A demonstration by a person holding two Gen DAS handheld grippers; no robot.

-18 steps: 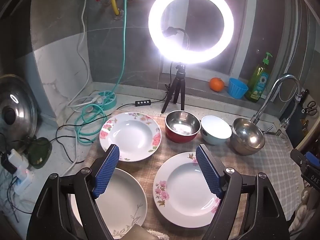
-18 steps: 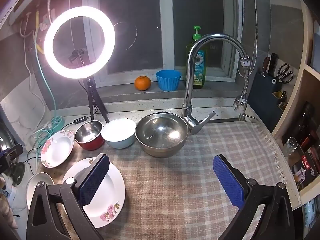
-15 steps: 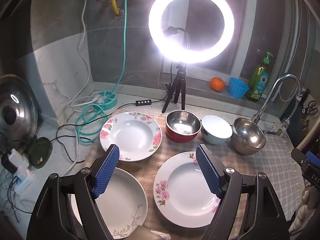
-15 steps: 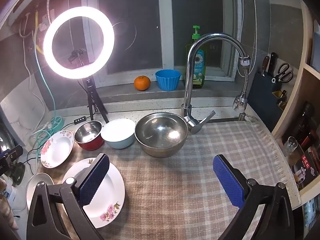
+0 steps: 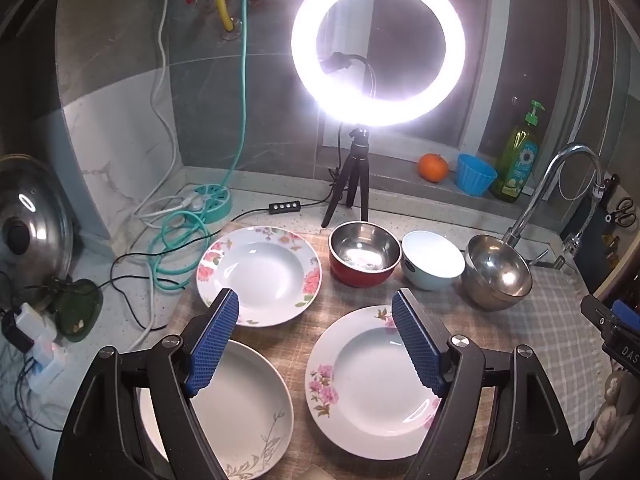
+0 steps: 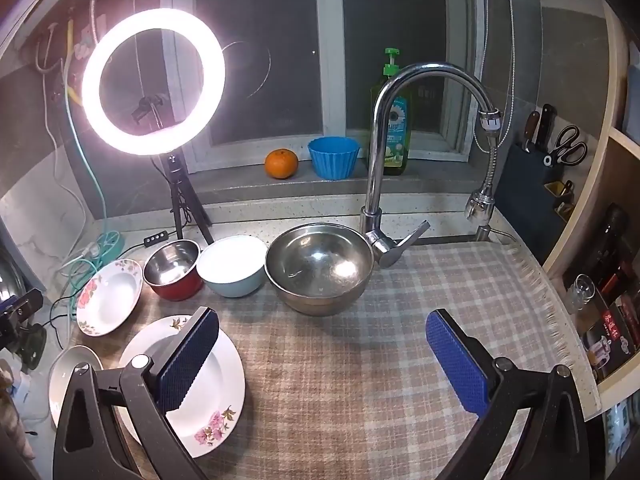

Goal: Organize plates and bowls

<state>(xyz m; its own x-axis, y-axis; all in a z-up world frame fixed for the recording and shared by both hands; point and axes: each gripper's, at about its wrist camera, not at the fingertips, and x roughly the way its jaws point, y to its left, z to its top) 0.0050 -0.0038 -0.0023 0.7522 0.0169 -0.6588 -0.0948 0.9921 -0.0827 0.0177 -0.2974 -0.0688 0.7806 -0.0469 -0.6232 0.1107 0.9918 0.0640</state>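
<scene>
Left gripper (image 5: 316, 340): apart, empty | right gripper (image 6: 322, 360): apart, empty | cloth (image 6: 360, 380): three plates left edge, three bowls back edge

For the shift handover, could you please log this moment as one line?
left claw: open, empty | right claw: open, empty | three plates, three bowls: unstacked on checked cloth

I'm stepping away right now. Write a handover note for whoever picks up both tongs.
Left tongs: open, empty, above the plates.
Right tongs: open, empty, above the checked cloth.
Three plates lie apart: red-flowered plate, pink-flowered plate, sprig plate.
Bowls in a row behind: red bowl, pale blue bowl, large steel bowl.
Done: nothing stacked.
Left: stack plates, nest bowls.
</scene>
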